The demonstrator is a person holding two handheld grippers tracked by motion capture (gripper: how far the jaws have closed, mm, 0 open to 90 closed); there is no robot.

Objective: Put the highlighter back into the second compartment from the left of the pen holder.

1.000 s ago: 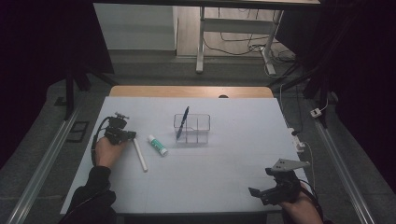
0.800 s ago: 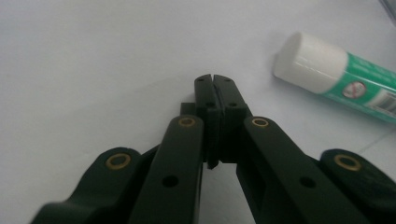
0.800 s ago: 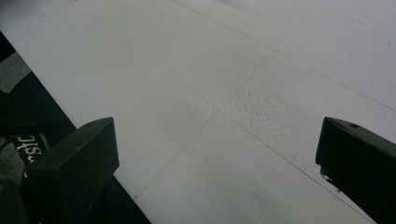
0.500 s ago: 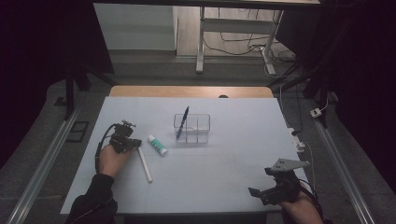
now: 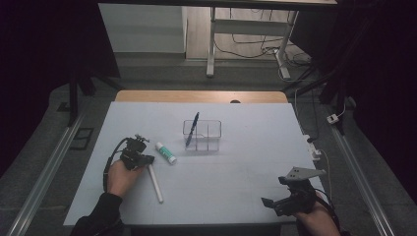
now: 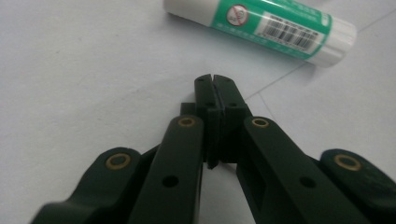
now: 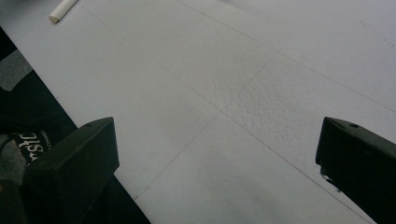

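Observation:
A green-and-white glue stick [image 5: 165, 153] [image 6: 261, 28] lies on the white table top [image 5: 236, 167], left of a clear plastic organizer box [image 5: 208, 135]. A blue pen [image 5: 192, 130] stands tilted in that box. My left gripper [image 5: 145, 157] [image 6: 215, 81] is shut with nothing between its jaws, its tips just short of the glue stick and not touching it. A long white stick [image 5: 155, 183] [image 7: 63, 9] lies just beside the left hand. My right gripper [image 5: 275, 192] [image 7: 215, 154] rests near the table's front right edge, open wide over bare table.
The table's front edge [image 7: 93, 140] runs close under the right gripper. A wooden strip [image 5: 196, 96] borders the far edge. A cable and plug [image 5: 314, 150] lie off the right edge. Metal rails [image 5: 54, 162] flank the table.
The left hand and its shut gripper have slid toward the near side and a little right, ending beside the glue stick and over the white stick's top end. The right gripper has stayed put.

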